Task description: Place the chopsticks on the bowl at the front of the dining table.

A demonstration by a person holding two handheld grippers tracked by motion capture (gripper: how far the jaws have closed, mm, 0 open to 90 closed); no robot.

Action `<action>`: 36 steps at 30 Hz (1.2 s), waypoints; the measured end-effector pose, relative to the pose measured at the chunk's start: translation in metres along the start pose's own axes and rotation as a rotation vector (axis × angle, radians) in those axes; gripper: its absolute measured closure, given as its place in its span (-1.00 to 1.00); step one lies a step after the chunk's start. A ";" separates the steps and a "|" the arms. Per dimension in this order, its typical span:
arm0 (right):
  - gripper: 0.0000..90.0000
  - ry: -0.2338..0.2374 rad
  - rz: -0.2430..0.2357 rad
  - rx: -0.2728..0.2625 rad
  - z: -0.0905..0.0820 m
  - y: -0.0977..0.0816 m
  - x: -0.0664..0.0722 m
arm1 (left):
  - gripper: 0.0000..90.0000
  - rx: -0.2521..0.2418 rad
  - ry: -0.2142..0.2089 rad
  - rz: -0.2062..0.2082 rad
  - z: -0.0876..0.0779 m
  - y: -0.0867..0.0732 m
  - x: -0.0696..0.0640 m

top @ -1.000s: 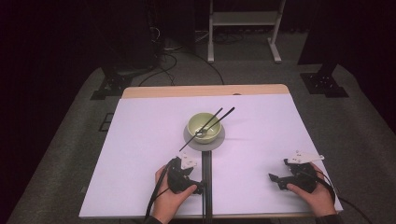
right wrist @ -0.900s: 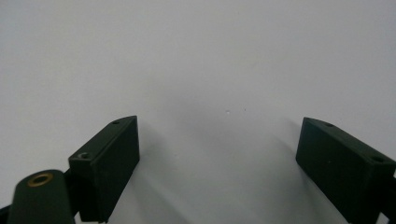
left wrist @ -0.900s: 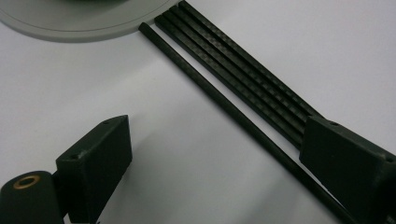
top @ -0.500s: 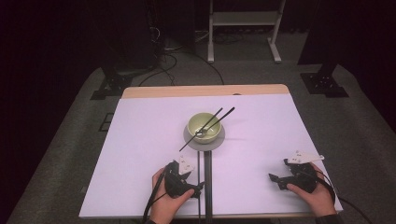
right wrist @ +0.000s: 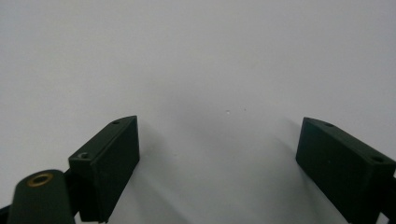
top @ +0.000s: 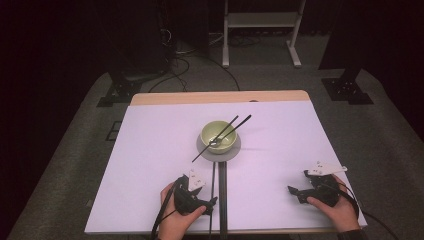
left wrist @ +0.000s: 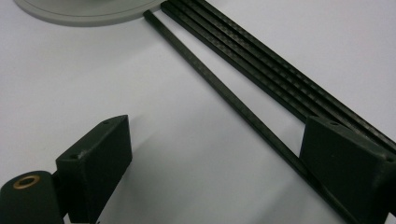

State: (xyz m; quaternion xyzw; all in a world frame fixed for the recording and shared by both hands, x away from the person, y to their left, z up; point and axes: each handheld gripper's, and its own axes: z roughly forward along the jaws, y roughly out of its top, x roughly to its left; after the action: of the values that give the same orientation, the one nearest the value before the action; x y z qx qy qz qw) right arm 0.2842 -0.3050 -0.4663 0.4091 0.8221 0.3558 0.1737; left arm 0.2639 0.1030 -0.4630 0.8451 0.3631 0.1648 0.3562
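A pale green bowl (top: 218, 135) stands on a grey saucer (top: 231, 150) at mid-table, with two black chopsticks (top: 239, 123) lying slantwise across its rim. More black sticks (top: 222, 190) lie flat from the saucer to the front edge. In the left gripper view a single stick (left wrist: 219, 88) runs beside a bundle of sticks (left wrist: 280, 65) and passes by the right jaw. My left gripper (top: 211, 202) (left wrist: 215, 140) is open, low over the sheet just left of these sticks. At front right my right gripper (top: 294, 192) (right wrist: 219, 135) is open over bare sheet.
The table (top: 150, 165) is covered by a white sheet, with a wooden strip (top: 220, 97) along its far edge. Stands, cables and a shelf frame (top: 260, 20) sit on the dark floor behind. The saucer's rim (left wrist: 79, 11) shows in the left gripper view.
My left gripper has slid a little toward the front edge of the table. The right gripper, bowl and sticks have stayed put.
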 end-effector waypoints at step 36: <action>-0.73 0.001 0.000 0.001 0.000 0.000 0.000 | -0.82 0.041 -0.009 0.010 -0.013 -0.007 0.020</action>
State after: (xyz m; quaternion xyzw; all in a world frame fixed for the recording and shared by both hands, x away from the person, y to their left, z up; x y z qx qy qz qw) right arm 0.2844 -0.3051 -0.4662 0.4090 0.8224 0.3555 0.1728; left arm 0.2672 0.1269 -0.4589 0.8549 0.3603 0.1551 0.3395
